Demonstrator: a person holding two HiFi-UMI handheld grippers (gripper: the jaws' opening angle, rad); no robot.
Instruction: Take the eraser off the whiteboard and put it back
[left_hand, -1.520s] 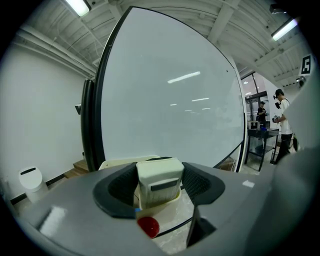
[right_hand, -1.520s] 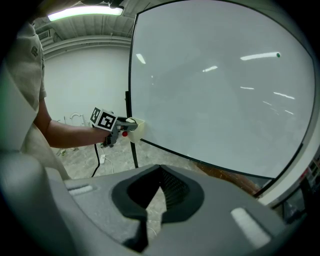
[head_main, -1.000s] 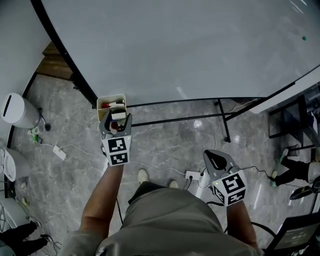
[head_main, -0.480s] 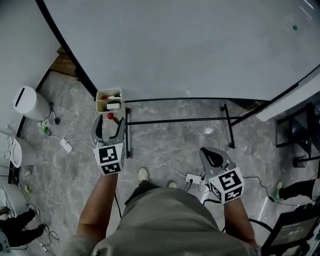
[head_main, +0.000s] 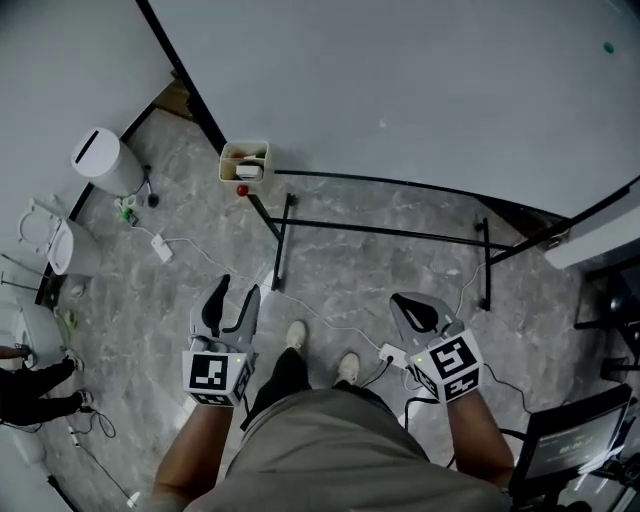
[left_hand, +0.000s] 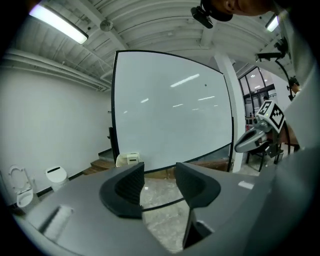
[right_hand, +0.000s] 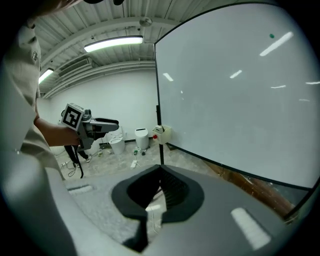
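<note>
At whiteboard (head_main: 420, 80) lower left corner, cream holder (head_main: 226, 168), apparently with the eraser (head_main: 250, 172) inside, well apart from both grippers. Nearer, left gripper (head_main: 238, 290) with fingers partly apart, just been closing, nothing between. Rightward, right gripper (head_main: 400, 300) with fingers pressed together, empty. Likely trouble: nudging the holder or closing on the wrong item, from reaching in across such a gap. Too small to confirm holder contents; red knob (head_main: 242, 189) beneath unidentified.
</note>
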